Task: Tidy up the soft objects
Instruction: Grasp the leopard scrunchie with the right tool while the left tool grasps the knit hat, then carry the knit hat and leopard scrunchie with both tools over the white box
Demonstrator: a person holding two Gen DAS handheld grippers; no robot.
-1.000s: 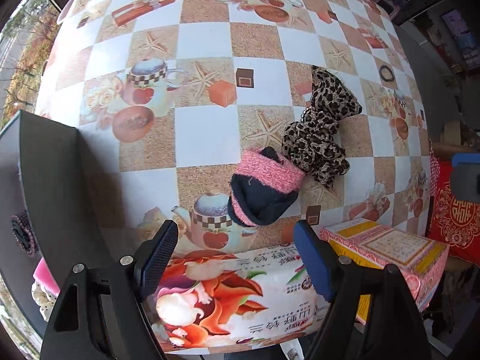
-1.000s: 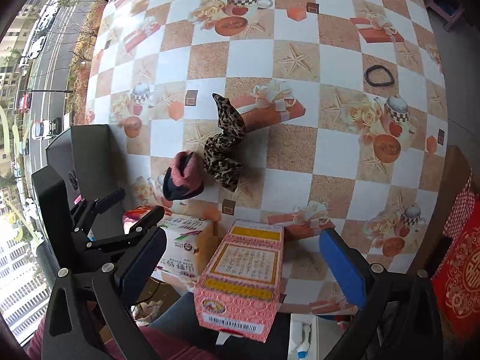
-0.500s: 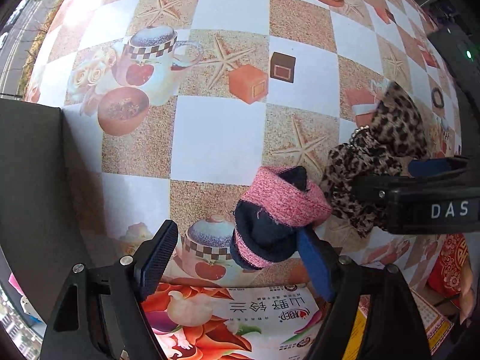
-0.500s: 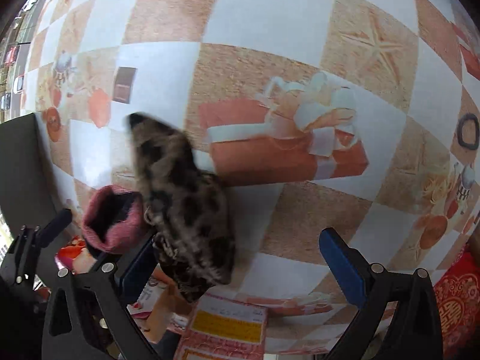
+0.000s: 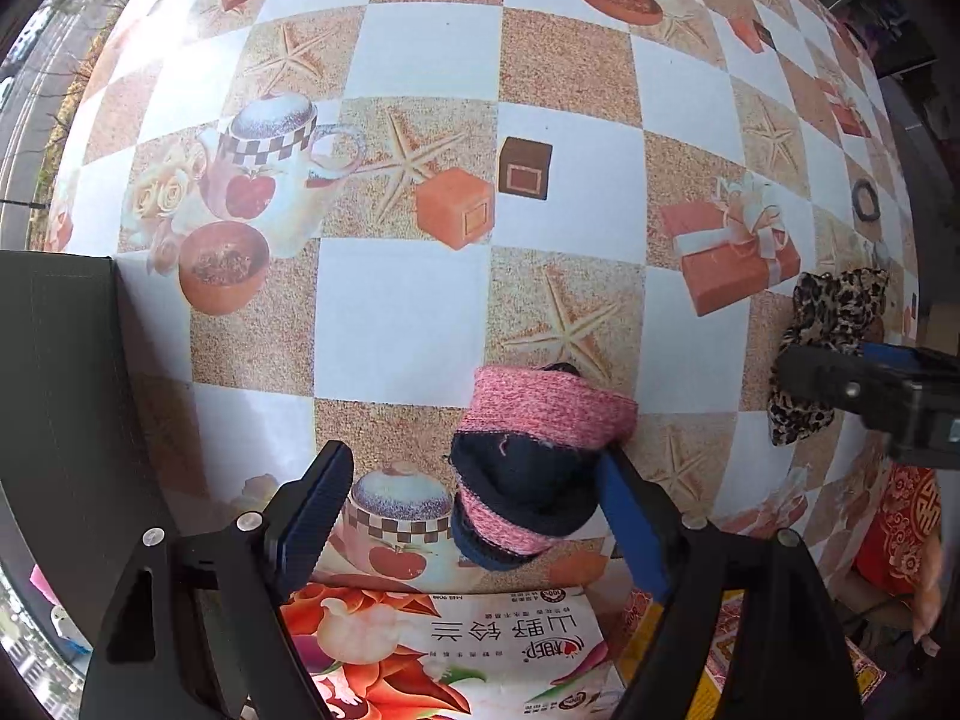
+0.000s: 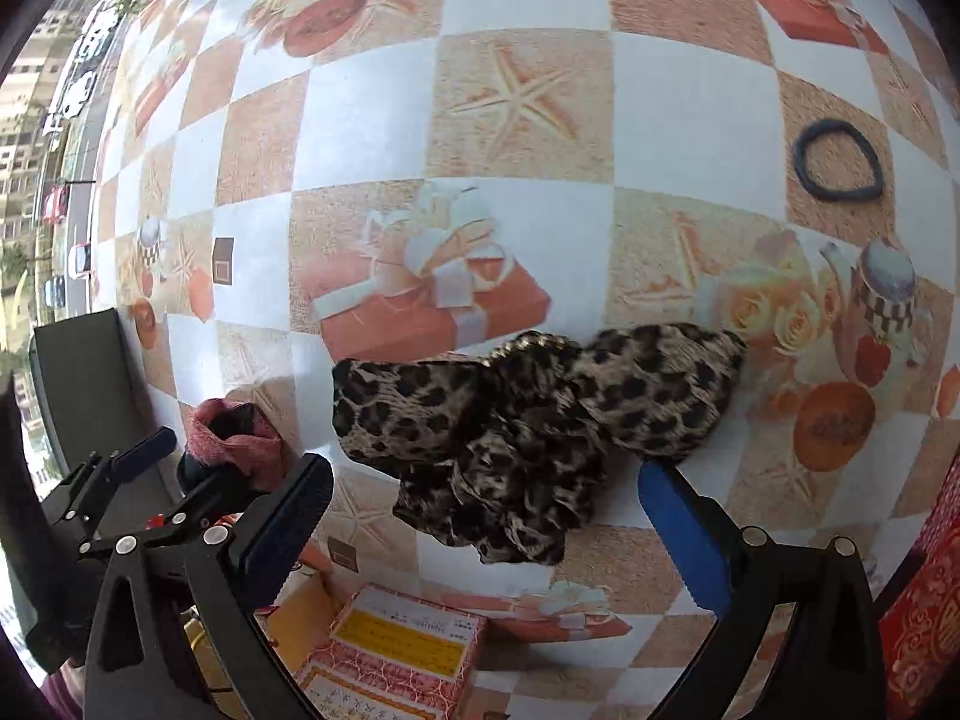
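The left claw (image 5: 474,516) stands spread, pointing down at the table (image 5: 396,312), with the pink and navy sock bundle (image 5: 528,462) between its fingers: the right pad looks to be at the bundle's edge, the left pad is well clear of it, so nothing is pinched yet. The right claw (image 6: 486,516) is likewise spread, its fingers either side of the near part of the crumpled leopard-print cloth (image 6: 528,420), pads not pressing on it. In my judgement the step in hand is the approach to a double pick-up, each claw lined up on its own soft thing; the next move calls for settling lower so the pads bracket the bulk of each item, then closing gently, since loose fabric can slip or be caught by only a fold. Outward from the bundle, a floral tissue pack (image 5: 456,654) lies at the near edge, and a dark bin wall (image 5: 60,390) stands to the left, a likely destination. The left view shows the sock bundle's rolled shape and the tissue pack clearly, with the leopard cloth only at its far right edge. The right view alone shows the black hair tie (image 6: 837,162) lying far right, well apart from the cloth, and a pink box (image 6: 396,654) near the table edge.
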